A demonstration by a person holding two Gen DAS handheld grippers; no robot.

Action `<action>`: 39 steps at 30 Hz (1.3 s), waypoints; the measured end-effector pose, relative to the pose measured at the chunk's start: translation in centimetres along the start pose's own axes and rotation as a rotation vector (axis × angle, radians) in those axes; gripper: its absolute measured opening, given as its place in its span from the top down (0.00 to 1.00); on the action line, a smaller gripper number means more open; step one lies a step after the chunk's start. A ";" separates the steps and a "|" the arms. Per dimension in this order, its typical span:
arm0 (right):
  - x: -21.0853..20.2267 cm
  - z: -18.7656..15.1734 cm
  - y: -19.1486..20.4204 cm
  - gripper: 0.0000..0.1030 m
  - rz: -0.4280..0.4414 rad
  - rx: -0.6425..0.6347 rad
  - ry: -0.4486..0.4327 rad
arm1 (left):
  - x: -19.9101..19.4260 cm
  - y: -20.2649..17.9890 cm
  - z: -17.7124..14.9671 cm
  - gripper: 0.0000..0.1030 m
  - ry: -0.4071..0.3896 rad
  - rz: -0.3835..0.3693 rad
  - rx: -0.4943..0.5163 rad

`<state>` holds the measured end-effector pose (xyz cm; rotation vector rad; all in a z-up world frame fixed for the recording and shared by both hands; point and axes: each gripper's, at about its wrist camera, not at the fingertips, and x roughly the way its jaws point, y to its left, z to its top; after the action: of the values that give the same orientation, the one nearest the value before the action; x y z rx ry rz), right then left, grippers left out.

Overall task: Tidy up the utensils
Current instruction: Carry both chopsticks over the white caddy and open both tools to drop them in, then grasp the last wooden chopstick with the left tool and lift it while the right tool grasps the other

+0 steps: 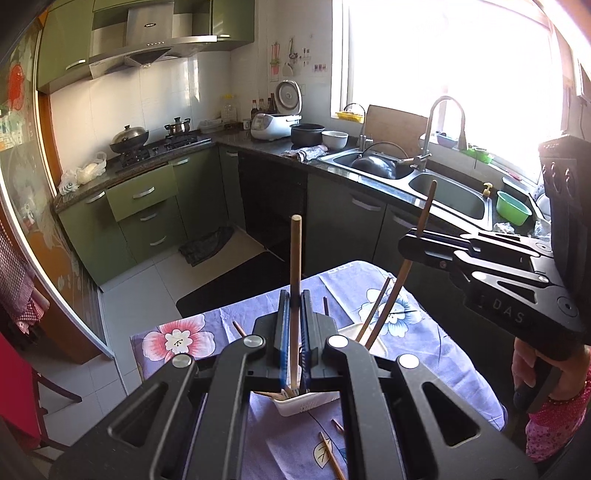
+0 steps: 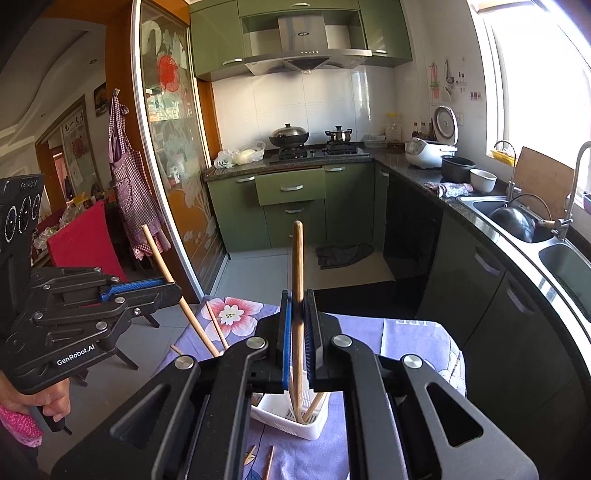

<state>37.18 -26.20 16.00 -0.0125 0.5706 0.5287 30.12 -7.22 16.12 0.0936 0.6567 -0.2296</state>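
Two wooden chopsticks, one clamped upright in each tongs — left tongs (image 1: pixel 294 308) grip the light chopstick (image 1: pixel 295 258), right tongs (image 2: pixel 298 314) the darker chopstick (image 2: pixel 297 266). Both hang over the white holder (image 2: pixel 291 417), which has more sticks in it, on the floral-clothed bench (image 1: pixel 192 332). Loose chopsticks (image 1: pixel 332 456) lie near.

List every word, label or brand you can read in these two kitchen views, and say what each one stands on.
"GenRobot.AI": side of the black left gripper.
"DAS": side of the black right gripper, lettering partly cut off.
Steel range hood badge: too small to read.
Framed calligraphy beyond the glass door: blurred.
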 end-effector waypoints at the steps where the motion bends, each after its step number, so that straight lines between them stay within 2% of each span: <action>1: 0.4 -0.3 -0.1 0.93 0.000 0.001 0.010 | 0.5 0.0 -0.2 0.94 0.009 0.004 0.002; 3: 1.2 -1.3 -0.2 0.93 0.001 -0.001 0.032 | 1.3 -0.1 -0.7 0.94 0.033 0.005 0.001; 4: 1.6 -1.6 -0.1 0.93 0.003 -0.002 0.044 | 1.6 -0.1 -1.0 0.91 0.044 0.007 0.005; 6: 1.8 -2.2 0.0 0.93 0.003 -0.002 0.055 | 2.0 -0.1 -1.5 0.76 0.059 0.002 0.006; 7: 1.6 -2.5 0.1 0.93 0.003 -0.004 0.056 | 1.9 -0.2 -1.6 0.64 0.062 0.002 0.007; 8: 1.5 -2.5 0.2 0.93 0.005 -0.005 0.057 | 1.7 -0.2 -1.8 0.57 0.060 0.005 0.010; 10: 0.6 -2.5 0.4 0.93 0.001 -0.004 0.045 | 0.7 -0.3 -1.9 0.57 0.050 0.010 0.012; 14: -2.8 -2.5 1.2 0.92 0.023 -0.001 -0.013 | -2.2 -0.8 -2.4 0.50 0.014 0.009 0.009; 15: -4.1 -2.8 1.6 0.88 0.031 0.000 -0.030 | -2.9 -1.0 -2.8 0.49 0.010 0.009 0.012; 17: -6.2 -3.7 1.9 0.85 0.044 -0.007 -0.053 | -3.9 -1.3 -4.2 0.40 0.016 0.013 0.012; 19: -8.1 -5.6 2.4 0.85 0.047 -0.017 -0.063 | -4.0 -1.6 -6.5 0.36 0.057 0.014 0.001; 23: -10.3 -11.3 2.0 0.85 0.036 -0.012 -0.035 | -1.7 -1.9 -12.7 0.35 0.202 -0.028 -0.060; 25: -11.0 -14.7 1.3 0.74 0.022 0.011 -0.019 | -0.2 -2.3 -15.7 0.35 0.259 -0.044 -0.087; 29: -11.8 -21.1 -0.5 0.72 -0.040 0.075 0.013 | 3.9 -3.8 -20.4 0.35 0.396 -0.067 -0.118; 31: -12.3 -23.5 -1.6 0.72 -0.041 0.123 0.026 | 5.8 -4.7 -21.7 0.37 0.438 -0.040 -0.108; 34: -12.9 -25.9 -3.4 0.72 -0.034 0.184 0.032 | 8.3 -5.1 -23.0 0.55 0.481 -0.009 -0.116; 39: -13.4 -27.8 -5.4 0.69 -0.017 0.252 0.033 | 10.8 -5.2 -23.2 0.57 0.501 0.029 -0.144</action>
<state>15.98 -41.52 -1.25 0.2136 0.6656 0.4381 23.33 -10.54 -8.89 0.0215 1.1673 -0.1290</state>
